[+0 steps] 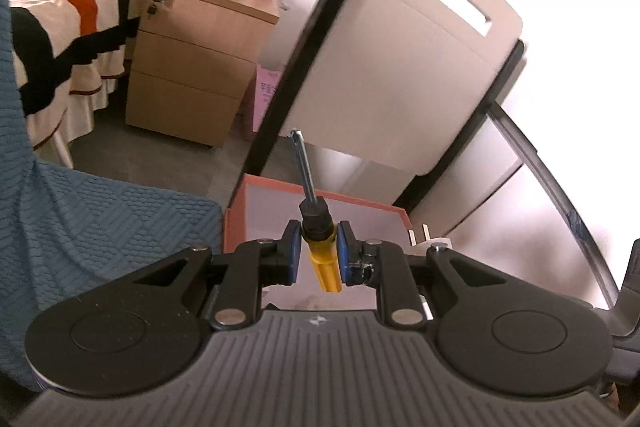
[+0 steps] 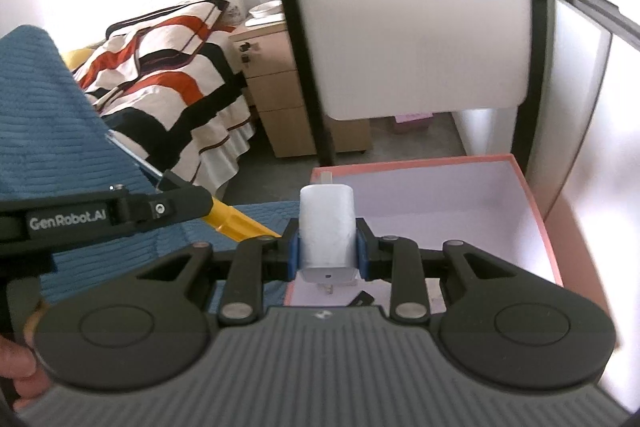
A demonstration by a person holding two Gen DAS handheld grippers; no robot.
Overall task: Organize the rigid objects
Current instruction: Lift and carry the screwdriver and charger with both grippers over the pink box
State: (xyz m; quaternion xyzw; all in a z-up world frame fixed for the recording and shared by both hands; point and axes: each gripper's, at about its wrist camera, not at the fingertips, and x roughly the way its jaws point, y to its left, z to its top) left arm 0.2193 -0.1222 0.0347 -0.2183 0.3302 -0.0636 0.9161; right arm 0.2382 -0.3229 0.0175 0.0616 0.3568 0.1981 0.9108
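My left gripper [image 1: 318,247] is shut on a screwdriver [image 1: 320,247] with a yellow handle, black collar and metal shaft that points forward over an open orange box [image 1: 234,223]. My right gripper [image 2: 328,247] is shut on a white plug adapter [image 2: 327,227] and holds it above the near left part of the same orange box [image 2: 538,211], whose inside is pale. In the right wrist view the left gripper [image 2: 160,209] sits to the left with the yellow handle [image 2: 236,221] sticking out. The adapter's prongs show at the left view's right [image 1: 420,233].
A blue textured cloth [image 1: 100,219] covers the surface left of the box. A white chair with black frame [image 1: 400,67] stands behind the box. A wooden drawer cabinet [image 1: 192,67] and a bed with a striped blanket [image 1: 60,7] lie beyond. A small dark item [image 2: 362,299] lies in the box.
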